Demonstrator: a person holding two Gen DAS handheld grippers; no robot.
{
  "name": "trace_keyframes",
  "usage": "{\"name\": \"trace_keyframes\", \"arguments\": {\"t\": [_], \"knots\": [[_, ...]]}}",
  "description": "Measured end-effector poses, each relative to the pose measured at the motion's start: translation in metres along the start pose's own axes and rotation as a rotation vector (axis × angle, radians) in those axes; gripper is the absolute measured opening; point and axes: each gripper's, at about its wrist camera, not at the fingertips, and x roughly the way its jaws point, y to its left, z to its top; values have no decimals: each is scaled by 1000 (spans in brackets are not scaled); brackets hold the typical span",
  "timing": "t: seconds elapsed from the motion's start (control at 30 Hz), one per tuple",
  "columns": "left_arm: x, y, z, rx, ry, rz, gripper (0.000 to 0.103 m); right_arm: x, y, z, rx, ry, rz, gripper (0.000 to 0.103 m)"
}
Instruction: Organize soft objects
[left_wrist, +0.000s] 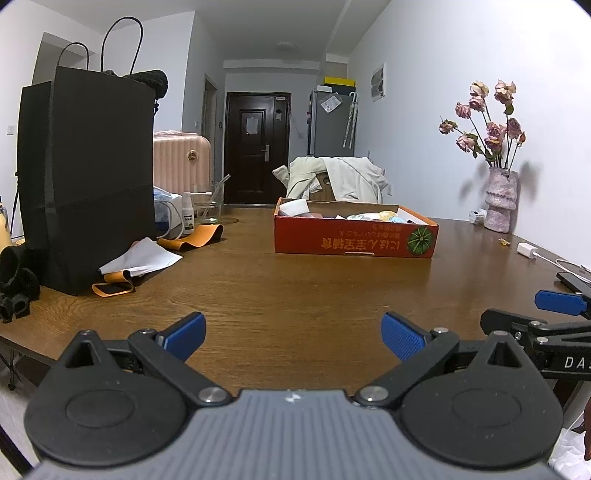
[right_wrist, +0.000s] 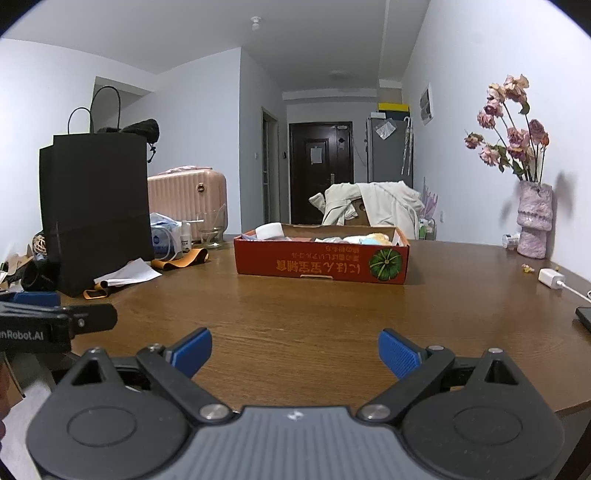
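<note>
A long, dim room with a dark door at its far end, and in front of me a wide brown wooden table that carries everything. At its near edge both pairs of tongs hang side by side, just above the wood: the left tongs stand spread wide with nothing between their blue pads, and the right tongs are the same, gaping and empty. Neither touches anything. Well beyond them, across a bare stretch of wood, sits the red cardboard box with a pumpkin printed on its side; over its rim I can see soft things in pale, yellowish and light blue tones, and a white roll-like piece at its far left corner, though what each one is I cannot make out. To the left of the box lie an orange band and a sheet of white paper, and left of those stands a tall black paper bag. To the right of the box, by the wall, a pink vase of dried flowers and a white charger. As I judge it, the sorting has barely begun or stands between pieces: some soft things are in the box, the band is still loose, and nothing is in hand.
</note>
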Motion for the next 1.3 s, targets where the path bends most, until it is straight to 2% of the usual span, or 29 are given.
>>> {"name": "trace_keyframes", "arguments": {"t": [1.3], "knots": [[-5, -3, 0, 22, -20, 0, 103, -2, 1, -1, 14, -13, -3, 98]]}}
